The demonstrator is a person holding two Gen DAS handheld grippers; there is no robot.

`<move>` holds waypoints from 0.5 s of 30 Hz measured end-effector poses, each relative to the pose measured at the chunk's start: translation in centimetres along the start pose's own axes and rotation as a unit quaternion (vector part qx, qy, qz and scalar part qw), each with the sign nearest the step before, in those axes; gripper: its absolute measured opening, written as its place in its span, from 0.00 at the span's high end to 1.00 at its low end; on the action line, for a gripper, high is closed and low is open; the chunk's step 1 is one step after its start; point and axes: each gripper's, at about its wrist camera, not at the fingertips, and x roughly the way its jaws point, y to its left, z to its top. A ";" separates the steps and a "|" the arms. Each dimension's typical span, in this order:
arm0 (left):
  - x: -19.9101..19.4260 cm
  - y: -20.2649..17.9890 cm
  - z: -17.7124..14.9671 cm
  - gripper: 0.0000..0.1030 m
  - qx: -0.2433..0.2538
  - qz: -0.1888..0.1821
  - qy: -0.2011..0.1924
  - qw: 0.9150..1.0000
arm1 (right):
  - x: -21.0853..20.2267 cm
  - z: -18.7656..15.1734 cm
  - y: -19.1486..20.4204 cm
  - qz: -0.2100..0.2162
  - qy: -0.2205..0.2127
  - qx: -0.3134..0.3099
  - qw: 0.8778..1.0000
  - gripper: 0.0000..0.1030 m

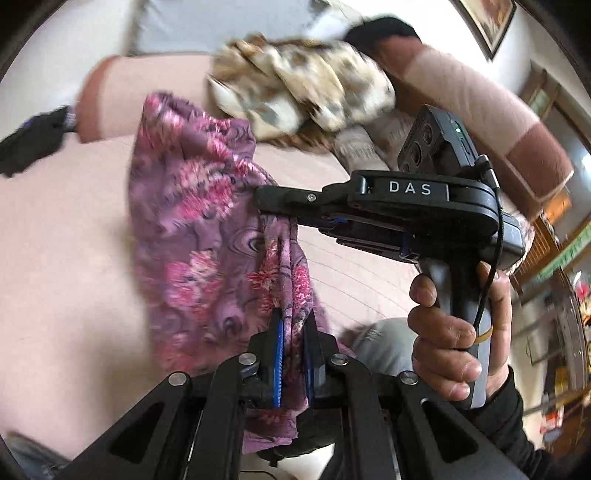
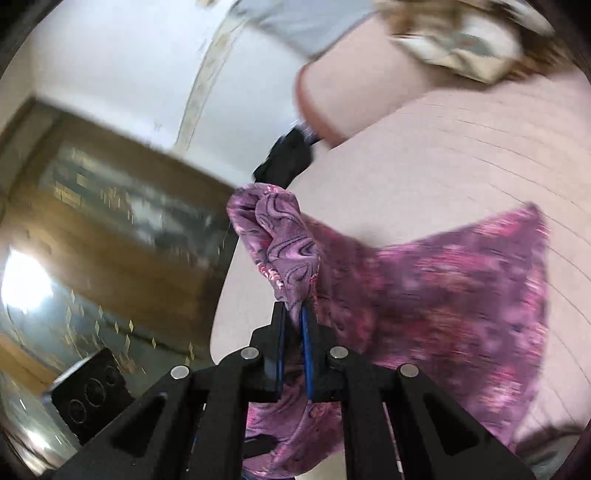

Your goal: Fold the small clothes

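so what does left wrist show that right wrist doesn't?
Left wrist only: the right gripper from the side, shut on the purple floral cloth, the hand on its handle, and a framed picture on the wall.
Right wrist only: a wooden cabinet and a bright window glare.
Both: the cloth pinched in each view's own jaws, the left gripper included, the pink bedding, a beige patterned cloth and a black item.
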 end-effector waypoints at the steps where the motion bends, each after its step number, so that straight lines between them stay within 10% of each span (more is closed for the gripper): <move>1: 1.4 -1.0 0.2 0.93 0.007 0.003 0.011 1.000 | -0.8 0.2 -1.2 0.001 -0.008 0.010 1.000 0.92; 15: 14.3 -4.3 -0.9 0.86 0.006 0.021 0.119 0.993 | -0.9 -0.8 -13.8 -0.121 0.014 0.143 0.982 0.92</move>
